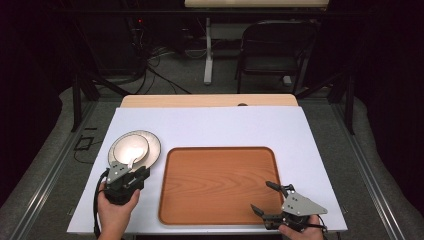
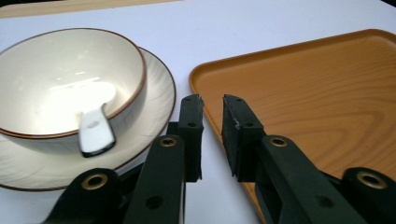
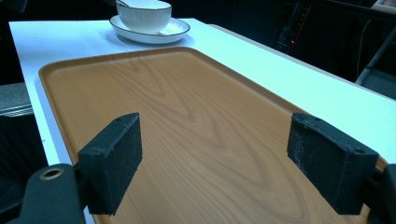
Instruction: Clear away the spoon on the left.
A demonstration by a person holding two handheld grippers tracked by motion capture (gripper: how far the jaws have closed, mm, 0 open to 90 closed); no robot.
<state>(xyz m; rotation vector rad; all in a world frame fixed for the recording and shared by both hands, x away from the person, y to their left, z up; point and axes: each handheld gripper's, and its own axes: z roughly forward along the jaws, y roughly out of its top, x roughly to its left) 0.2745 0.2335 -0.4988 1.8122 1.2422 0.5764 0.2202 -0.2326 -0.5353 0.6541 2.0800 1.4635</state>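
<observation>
A white bowl (image 1: 129,147) with a brown rim sits on a matching plate (image 1: 153,148) at the table's left. A white spoon (image 2: 95,133) lies in the bowl with its handle over the near rim. The wooden tray (image 1: 218,184) in the middle holds nothing. My left gripper (image 1: 141,173) is just in front of the plate, between it and the tray's left edge. Its jaws stand almost together, with a narrow gap and nothing in it. My right gripper (image 1: 261,195) hovers wide open over the tray's near right corner, pointing across the tray (image 3: 187,107) toward the bowl (image 3: 144,16).
A white sheet (image 1: 225,127) covers the table, and a strip of wooden edge (image 1: 210,100) shows at the back. A black folding chair (image 1: 272,50) and floor cables lie beyond. The sheet's front edge runs close behind both hands.
</observation>
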